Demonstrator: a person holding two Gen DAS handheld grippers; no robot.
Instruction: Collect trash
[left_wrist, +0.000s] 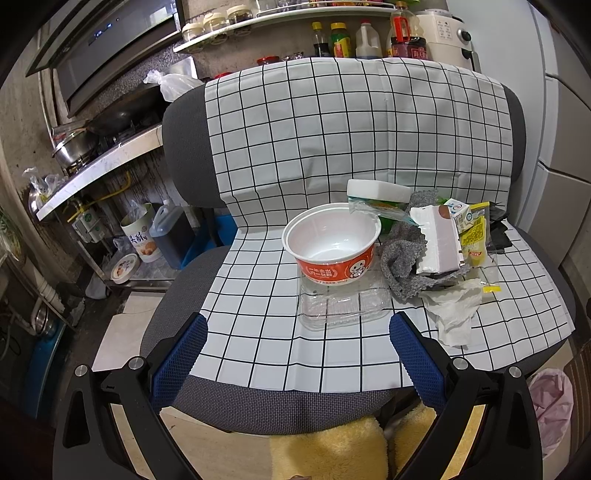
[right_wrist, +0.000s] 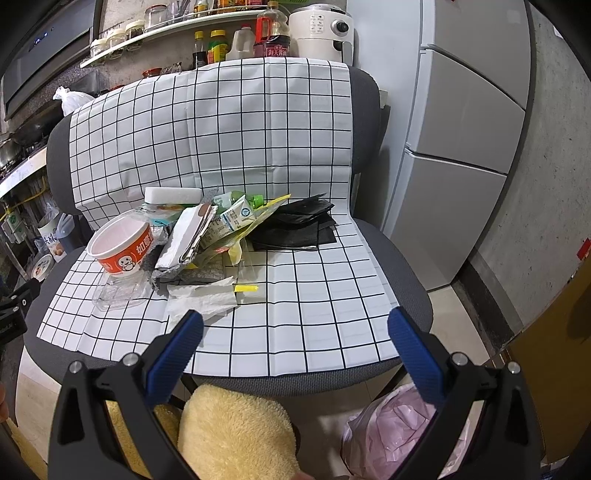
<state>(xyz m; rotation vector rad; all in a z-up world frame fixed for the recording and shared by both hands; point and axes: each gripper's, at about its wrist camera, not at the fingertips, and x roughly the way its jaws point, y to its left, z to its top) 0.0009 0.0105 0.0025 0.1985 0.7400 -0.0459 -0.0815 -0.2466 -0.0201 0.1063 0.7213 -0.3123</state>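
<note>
Holding both tools above the chair's front edge, we see the left gripper (left_wrist: 297, 339) spread wide and empty, and the right gripper (right_wrist: 295, 332) likewise wide, its left pad just over the crumpled tissue (right_wrist: 201, 299); the orange bowl (left_wrist: 332, 243) stands upright on a clear plastic tray (left_wrist: 343, 302), its Chinese print reading perhaps "如意"; right of the bowl lies a milk carton (right_wrist: 231, 218), long axis tilted toward the backrest; a black bag (right_wrist: 295, 225) lies furthest right.
</note>
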